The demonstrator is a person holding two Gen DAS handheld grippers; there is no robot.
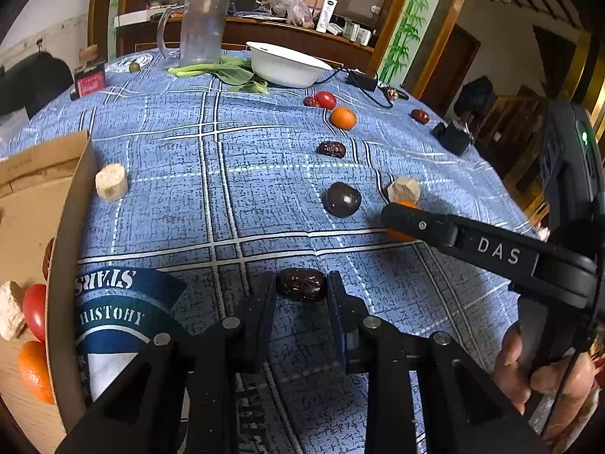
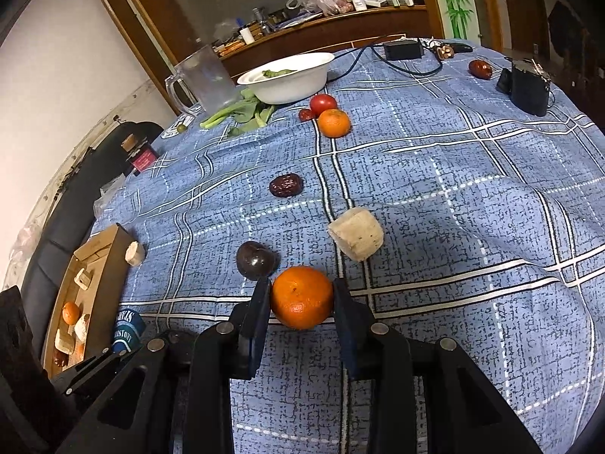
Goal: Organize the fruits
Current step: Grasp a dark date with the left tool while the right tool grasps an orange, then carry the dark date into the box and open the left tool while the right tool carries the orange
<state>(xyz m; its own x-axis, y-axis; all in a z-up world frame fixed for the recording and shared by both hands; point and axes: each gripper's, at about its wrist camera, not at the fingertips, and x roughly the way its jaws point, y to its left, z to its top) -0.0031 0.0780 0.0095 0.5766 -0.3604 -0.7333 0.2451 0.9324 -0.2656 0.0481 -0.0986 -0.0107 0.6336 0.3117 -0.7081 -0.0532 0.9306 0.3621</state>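
Note:
My left gripper [image 1: 301,287] is shut on a dark red date [image 1: 301,284], just above the blue checked tablecloth. My right gripper [image 2: 301,297] is shut on an orange mandarin [image 2: 301,297]; it shows in the left wrist view [image 1: 401,219] too, partly hiding that mandarin [image 1: 406,204]. A cardboard box [image 1: 68,204] at the left holds a mandarin [image 1: 36,372], a tomato [image 1: 34,310] and a pale chunk [image 1: 10,310]. On the cloth lie a dark plum [image 2: 255,260], another date [image 2: 286,185], a second mandarin [image 2: 333,123] and a tomato [image 2: 323,103].
Pale chunks lie on the cloth [image 2: 356,233], one beside the box [image 1: 111,181]. At the back stand a white bowl [image 1: 283,62], greens [image 1: 227,72], a glass jug [image 1: 202,30], a black adapter with cable [image 2: 402,50] and a black device [image 2: 527,87]. Another date [image 2: 480,69] lies far right.

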